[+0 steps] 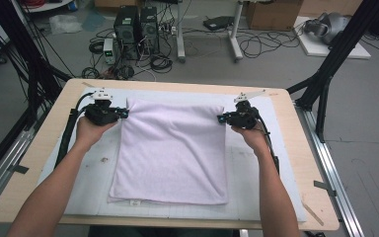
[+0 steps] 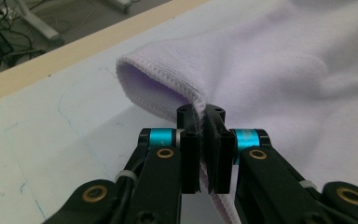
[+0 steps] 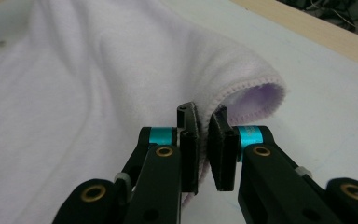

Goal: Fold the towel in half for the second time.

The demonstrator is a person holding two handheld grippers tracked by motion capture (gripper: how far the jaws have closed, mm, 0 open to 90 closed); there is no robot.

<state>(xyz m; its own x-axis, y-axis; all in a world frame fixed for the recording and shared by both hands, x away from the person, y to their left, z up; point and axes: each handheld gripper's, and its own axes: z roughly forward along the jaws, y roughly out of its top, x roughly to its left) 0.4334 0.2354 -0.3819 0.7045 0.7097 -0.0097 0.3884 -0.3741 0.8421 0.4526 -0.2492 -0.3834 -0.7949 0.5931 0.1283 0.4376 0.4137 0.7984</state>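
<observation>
White mat (image 1: 98, 173) bears lilac towel (image 1: 172, 153); left claw (image 1: 126, 113), right claw (image 1: 220, 118) each pinch far corner.

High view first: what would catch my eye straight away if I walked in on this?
A pale lilac terry towel lies folded in the middle of the white mat on the wooden table. At its two far corners, the person's left gripper and right gripper are each shut on the towel's edge, so the cloth bulges up there. Behind the table, black computer towers stand among tangled cables on the floor.
</observation>
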